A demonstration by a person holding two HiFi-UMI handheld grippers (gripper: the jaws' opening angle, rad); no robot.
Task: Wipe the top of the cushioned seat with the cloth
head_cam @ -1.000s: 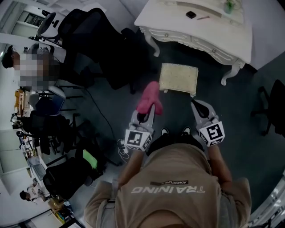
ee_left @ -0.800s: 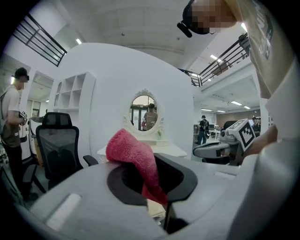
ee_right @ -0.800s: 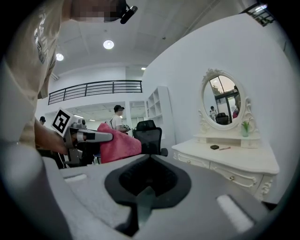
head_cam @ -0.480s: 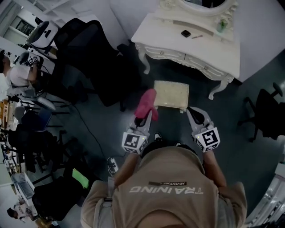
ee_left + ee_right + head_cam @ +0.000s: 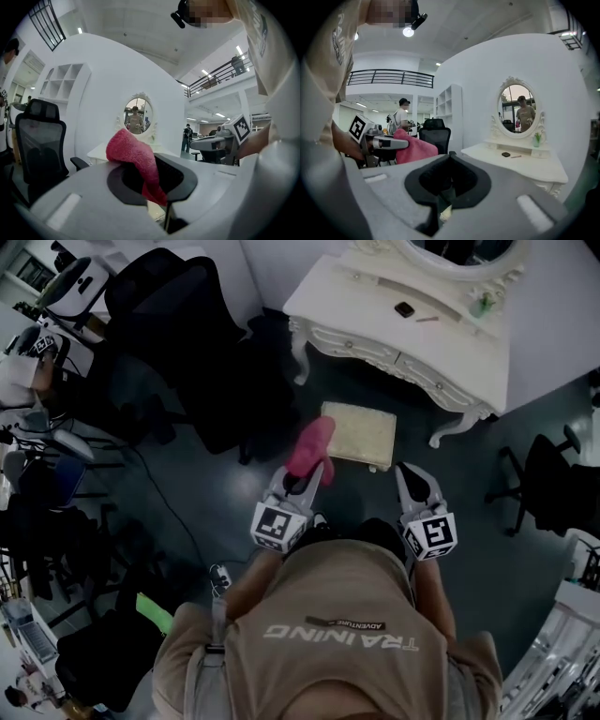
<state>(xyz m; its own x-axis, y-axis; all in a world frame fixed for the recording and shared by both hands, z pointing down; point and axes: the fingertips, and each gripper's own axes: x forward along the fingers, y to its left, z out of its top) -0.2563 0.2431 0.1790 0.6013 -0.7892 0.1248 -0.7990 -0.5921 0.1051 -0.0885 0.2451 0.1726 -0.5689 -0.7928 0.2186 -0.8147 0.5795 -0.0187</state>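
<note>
The cushioned seat (image 5: 359,434) is a small cream stool on the dark floor, just in front of the white dressing table (image 5: 469,343). My left gripper (image 5: 314,468) is shut on a pink cloth (image 5: 311,444), which stands up out of its jaws and hangs over the seat's near left corner. In the left gripper view the cloth (image 5: 133,154) bulges from the closed jaws. My right gripper (image 5: 404,468) is shut and empty, hovering just short of the seat's near right corner. In the right gripper view the cloth (image 5: 415,146) shows at the left.
Black office chairs (image 5: 178,334) crowd the left side, and another chair (image 5: 548,474) stands at the right. The dressing table carries an oval mirror (image 5: 518,110) and small items (image 5: 404,309). A cable (image 5: 173,512) trails over the floor on the left.
The stool and the dressing table have drawn closer to the grippers as the person steps forward. Both grippers keep their pose, and the cloth stays in the left one.
</note>
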